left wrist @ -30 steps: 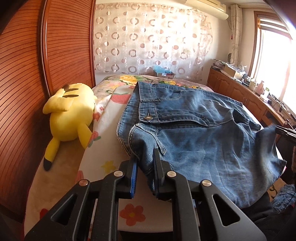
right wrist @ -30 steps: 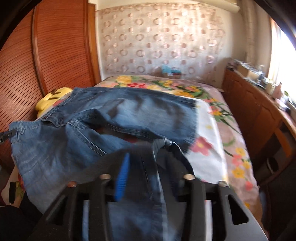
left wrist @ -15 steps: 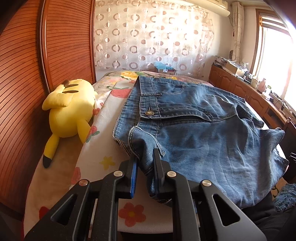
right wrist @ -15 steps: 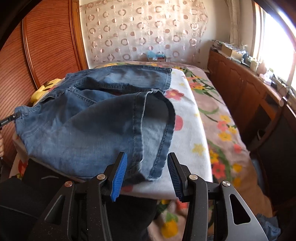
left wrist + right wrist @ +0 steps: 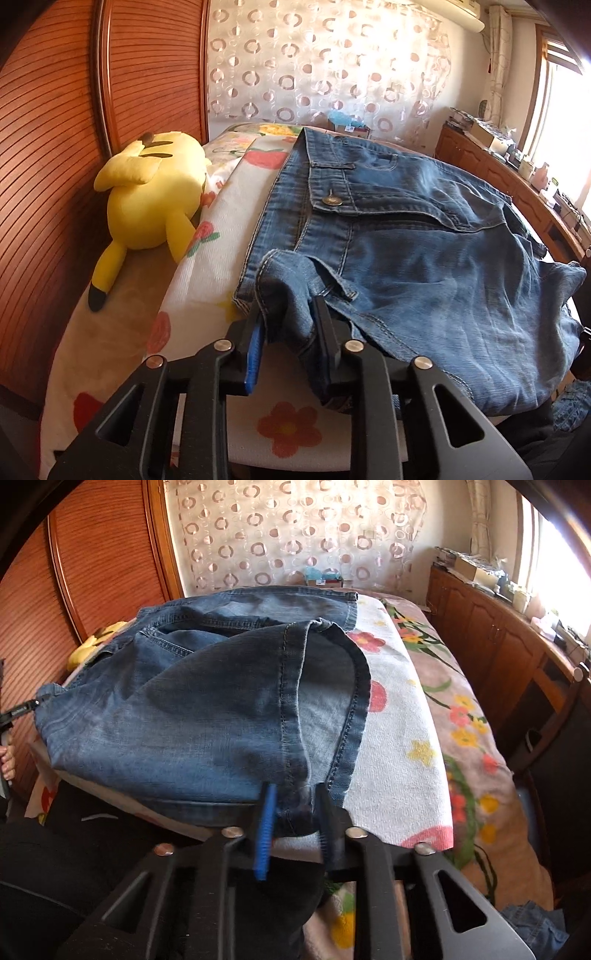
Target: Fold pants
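Note:
Blue denim pants (image 5: 424, 266) lie folded over on the flowered bed, waistband and brass button to the left. My left gripper (image 5: 290, 317) is shut on the near waistband corner of the pants. In the right wrist view the pants (image 5: 207, 709) spread across the bed with the leg hems stacked at the near right. My right gripper (image 5: 293, 797) is shut on the near hem edge of the pants at the bed's front edge.
A yellow plush toy (image 5: 151, 199) lies at the bed's left side against the wooden slatted wardrobe (image 5: 55, 129). A wooden cabinet (image 5: 498, 642) with clutter runs along the right under the window. A flowered bed cover (image 5: 402, 746) shows to the right of the pants.
My right gripper let go of the hem, opened, then moved forward and closed on the near hem edge. My left gripper kept its hold and the pants settled flatter on the bed.

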The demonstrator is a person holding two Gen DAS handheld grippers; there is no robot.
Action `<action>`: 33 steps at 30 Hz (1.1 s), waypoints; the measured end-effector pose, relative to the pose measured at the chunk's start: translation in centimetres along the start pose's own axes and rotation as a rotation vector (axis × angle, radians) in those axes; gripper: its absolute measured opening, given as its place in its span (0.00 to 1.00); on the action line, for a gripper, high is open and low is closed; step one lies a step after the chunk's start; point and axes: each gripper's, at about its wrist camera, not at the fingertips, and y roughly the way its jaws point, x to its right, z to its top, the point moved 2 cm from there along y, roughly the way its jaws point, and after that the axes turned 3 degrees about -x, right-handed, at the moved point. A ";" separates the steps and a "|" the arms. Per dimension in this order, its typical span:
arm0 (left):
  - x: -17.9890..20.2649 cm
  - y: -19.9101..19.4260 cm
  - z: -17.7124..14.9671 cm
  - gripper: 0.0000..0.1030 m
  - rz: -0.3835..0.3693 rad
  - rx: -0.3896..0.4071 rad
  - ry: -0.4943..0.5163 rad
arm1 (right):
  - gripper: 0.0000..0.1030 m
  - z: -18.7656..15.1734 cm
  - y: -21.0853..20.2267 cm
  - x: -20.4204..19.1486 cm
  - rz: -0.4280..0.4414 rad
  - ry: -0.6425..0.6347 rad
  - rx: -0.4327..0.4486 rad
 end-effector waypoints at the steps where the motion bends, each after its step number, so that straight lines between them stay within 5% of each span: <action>1: 0.0 0.1 -0.1 0.27 0.002 -0.003 0.000 | 0.16 0.1 -0.2 -0.1 0.003 0.003 0.013; 5: -0.4 0.6 -0.3 0.28 -0.013 -0.007 -0.012 | 0.06 0.5 -1.1 -0.2 0.006 0.002 0.064; 9: -0.2 0.5 -0.4 0.17 -0.015 0.000 0.003 | 0.05 0.7 -1.7 0.1 0.012 0.013 0.104; 16: 0.1 -0.5 0.0 0.14 -0.020 0.022 0.002 | 0.04 0.4 -1.8 -0.1 0.017 0.000 0.117; 33: 3.2 -12.3 6.1 0.11 -0.064 0.338 0.047 | 0.04 5.6 -11.7 0.8 -0.044 -0.055 0.397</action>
